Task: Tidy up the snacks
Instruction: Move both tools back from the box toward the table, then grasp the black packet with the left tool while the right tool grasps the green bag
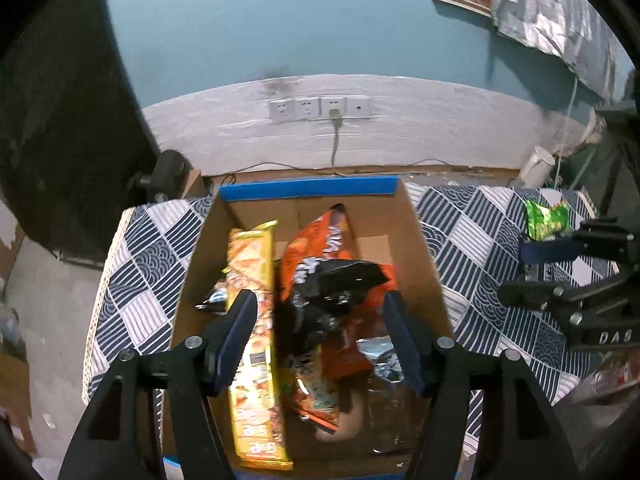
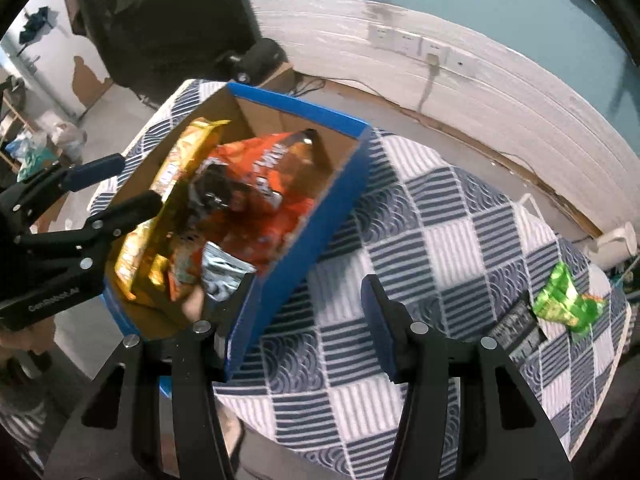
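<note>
A cardboard box [image 1: 420, 240] with blue outer walls [image 2: 320, 220] stands on the checked cloth. Inside lie a long yellow packet [image 1: 252, 280], an orange bag [image 1: 320, 240], a black packet [image 1: 348, 276] and a silver packet [image 1: 380, 356]. My left gripper [image 1: 320, 304] hangs open above these snacks, with nothing pressed between its pads. My right gripper [image 2: 308, 284] is open over the cloth at the box's right wall, its left finger at the blue side. A green packet [image 2: 568, 300] and a small black packet [image 2: 516, 332] lie on the cloth at the right.
The table carries a blue-and-white checked cloth [image 2: 420, 240] and stands near a white wall strip with sockets [image 1: 320, 108] and a hanging cable. A dark panel [image 1: 60, 120] stands at the left. A white object [image 1: 536, 168] sits at the table's far right corner.
</note>
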Available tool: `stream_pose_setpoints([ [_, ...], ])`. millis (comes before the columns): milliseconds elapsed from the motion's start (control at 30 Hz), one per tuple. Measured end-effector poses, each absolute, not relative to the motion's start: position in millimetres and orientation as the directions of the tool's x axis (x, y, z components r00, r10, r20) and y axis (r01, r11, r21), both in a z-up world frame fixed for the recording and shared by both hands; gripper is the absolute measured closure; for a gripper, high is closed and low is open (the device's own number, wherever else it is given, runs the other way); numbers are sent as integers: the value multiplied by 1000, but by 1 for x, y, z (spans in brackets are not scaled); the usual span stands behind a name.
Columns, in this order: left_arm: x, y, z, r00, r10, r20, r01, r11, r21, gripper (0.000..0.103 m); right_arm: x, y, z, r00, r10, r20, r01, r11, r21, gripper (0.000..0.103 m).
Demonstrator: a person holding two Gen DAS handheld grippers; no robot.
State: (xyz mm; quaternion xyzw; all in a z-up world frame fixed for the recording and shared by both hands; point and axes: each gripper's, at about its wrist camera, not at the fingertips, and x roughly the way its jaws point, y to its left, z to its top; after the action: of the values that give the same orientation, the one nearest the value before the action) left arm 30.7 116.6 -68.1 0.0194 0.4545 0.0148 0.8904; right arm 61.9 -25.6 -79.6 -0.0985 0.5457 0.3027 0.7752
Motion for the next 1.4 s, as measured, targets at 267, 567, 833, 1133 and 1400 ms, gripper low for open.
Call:
stream_pose_setpoints([
  [267,32,78,-65,585,51,-810,56,993,103,33,60,-77,-78,258,325,-910,-538,831,144,43],
  [567,38,42,-59,590,52,-806,109,984,144,29,55,-131,-83,290,271,-918,-510,855,92,43],
  [833,53,5,-65,574,45,-818,179,968,179,23,68,-184,-90,307,197,-931,-494,869,21,36],
  [1133,99,-49,-91,536,42,-843,300,924,237,22,122,-245,-108,312,101,-945,-510,857,-77,36],
  [1400,147,-88,-119,466,17,-884,413,880,235,22,166,-275,-142,282,101,-954,-617,781,-100,35],
])
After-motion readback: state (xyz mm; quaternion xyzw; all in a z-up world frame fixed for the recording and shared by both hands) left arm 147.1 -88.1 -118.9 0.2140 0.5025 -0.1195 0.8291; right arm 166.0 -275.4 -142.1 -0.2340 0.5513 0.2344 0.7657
